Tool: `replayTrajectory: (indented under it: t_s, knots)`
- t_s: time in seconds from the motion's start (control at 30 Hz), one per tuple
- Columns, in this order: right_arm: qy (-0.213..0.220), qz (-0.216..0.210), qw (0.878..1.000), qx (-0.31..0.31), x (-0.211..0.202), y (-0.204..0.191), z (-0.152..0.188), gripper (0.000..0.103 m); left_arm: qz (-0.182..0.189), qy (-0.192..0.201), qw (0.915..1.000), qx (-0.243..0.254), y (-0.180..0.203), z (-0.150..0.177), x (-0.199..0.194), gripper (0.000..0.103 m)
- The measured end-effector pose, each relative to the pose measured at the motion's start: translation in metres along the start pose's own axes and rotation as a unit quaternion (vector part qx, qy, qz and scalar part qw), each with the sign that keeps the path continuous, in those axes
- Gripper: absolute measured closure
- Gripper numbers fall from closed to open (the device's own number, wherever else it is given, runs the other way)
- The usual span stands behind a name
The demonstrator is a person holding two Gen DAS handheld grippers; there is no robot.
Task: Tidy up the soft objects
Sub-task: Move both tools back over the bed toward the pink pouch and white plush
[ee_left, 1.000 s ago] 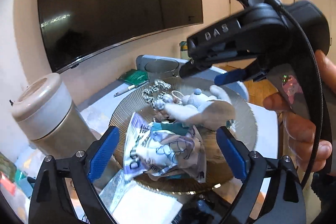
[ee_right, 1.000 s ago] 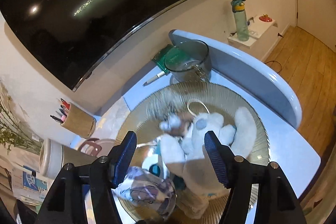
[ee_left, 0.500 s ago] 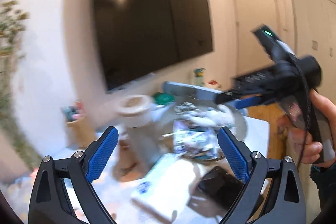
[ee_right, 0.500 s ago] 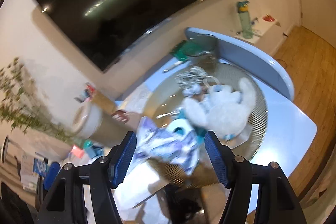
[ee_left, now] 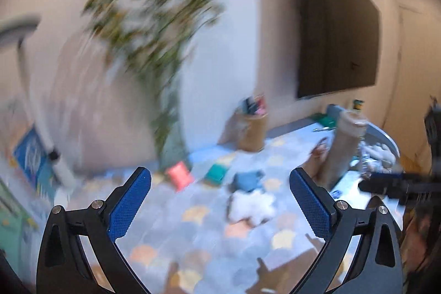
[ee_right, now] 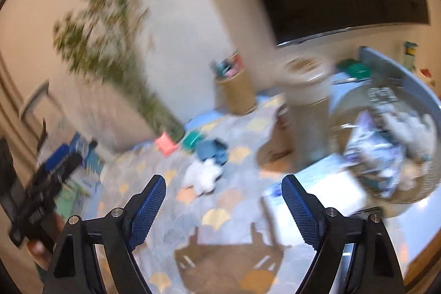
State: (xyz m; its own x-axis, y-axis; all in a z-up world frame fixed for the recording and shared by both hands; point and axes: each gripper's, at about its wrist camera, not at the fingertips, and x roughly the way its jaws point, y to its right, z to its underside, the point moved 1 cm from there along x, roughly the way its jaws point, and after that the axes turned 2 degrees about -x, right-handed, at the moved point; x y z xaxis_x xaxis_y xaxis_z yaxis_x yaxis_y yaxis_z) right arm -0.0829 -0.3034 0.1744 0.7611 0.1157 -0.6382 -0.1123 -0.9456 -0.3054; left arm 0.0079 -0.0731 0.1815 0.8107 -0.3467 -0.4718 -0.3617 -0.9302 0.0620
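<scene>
Both views are blurred by motion. A white soft toy (ee_left: 252, 204) lies on the patterned cloth, ahead of my open, empty left gripper (ee_left: 220, 207); it also shows in the right wrist view (ee_right: 204, 175). A blue soft item (ee_left: 248, 181) lies just behind it, also in the right wrist view (ee_right: 212, 152). A pink block (ee_left: 179, 175) and a teal block (ee_left: 217, 172) lie further left. My right gripper (ee_right: 224, 208) is open and empty above the cloth. The ribbed plate (ee_right: 430, 183) at the right holds a plush toy (ee_right: 410, 128) and a crumpled wrapper (ee_right: 369, 153).
A tall beige tumbler (ee_right: 306, 101) stands beside the plate. A pen cup (ee_right: 237, 90) and a vase of green branches (ee_right: 154, 112) stand by the wall. A white box (ee_right: 317, 197) lies in front of the plate. A dark TV (ee_left: 336, 40) hangs on the wall.
Both grippers have pulled back from the plate and swung left, over the patterned cloth. The white and blue soft items have come into view. Both stay open and empty.
</scene>
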Motion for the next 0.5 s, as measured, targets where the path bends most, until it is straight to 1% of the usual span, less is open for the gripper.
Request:
replayTrajectory:
  t_s: [0.07, 0.13, 0.17, 0.2, 0.27, 0.3, 0.37, 0.43, 0.47, 0.5]
  knots:
    - [-0.015, 0.002, 1.000, -0.016, 0.028, -0.019, 0.014, 0.018, -0.004, -0.020, 0.9991, -0.036, -0.026, 0.016, 0.015, 0.002]
    - [-0.029, 0.016, 0.999, -0.034, 0.064, -0.034, 0.031, 0.018, -0.021, -0.048, 0.9960, -0.072, -0.049, 0.036, 0.040, 0.002]
    - [-0.035, 0.026, 0.998, -0.043, 0.078, -0.038, 0.038, 0.018, -0.040, -0.070, 0.9928, -0.088, -0.060, 0.050, 0.056, 0.002]
    - [-0.040, 0.039, 0.997, -0.052, 0.093, -0.043, 0.045, 0.018, -0.051, -0.087, 0.9900, -0.099, -0.068, 0.061, 0.066, 0.002]
    - [-0.040, 0.059, 0.995, -0.071, 0.116, -0.047, 0.058, 0.018, -0.058, -0.123, 0.9832, -0.122, -0.079, 0.090, 0.091, 0.003]
    - [-0.043, 0.065, 0.994, -0.075, 0.128, -0.050, 0.064, 0.018, -0.061, -0.133, 0.9799, -0.135, -0.085, 0.104, 0.099, 0.003]
    - [-0.052, 0.050, 0.995, -0.072, 0.145, -0.053, 0.076, 0.018, -0.071, -0.141, 0.9763, -0.148, -0.094, 0.126, 0.111, 0.003]
    - [-0.062, 0.023, 0.996, -0.062, 0.158, -0.056, 0.087, 0.018, -0.084, -0.146, 0.9742, -0.151, -0.099, 0.139, 0.116, 0.003]
    - [-0.066, 0.019, 0.996, -0.063, 0.162, -0.060, 0.092, 0.018, -0.084, -0.151, 0.9723, -0.157, -0.102, 0.142, 0.117, 0.003]
    - [-0.070, 0.018, 0.995, -0.068, 0.166, -0.063, 0.096, 0.018, -0.073, -0.155, 0.9702, -0.172, -0.107, 0.143, 0.118, 0.003]
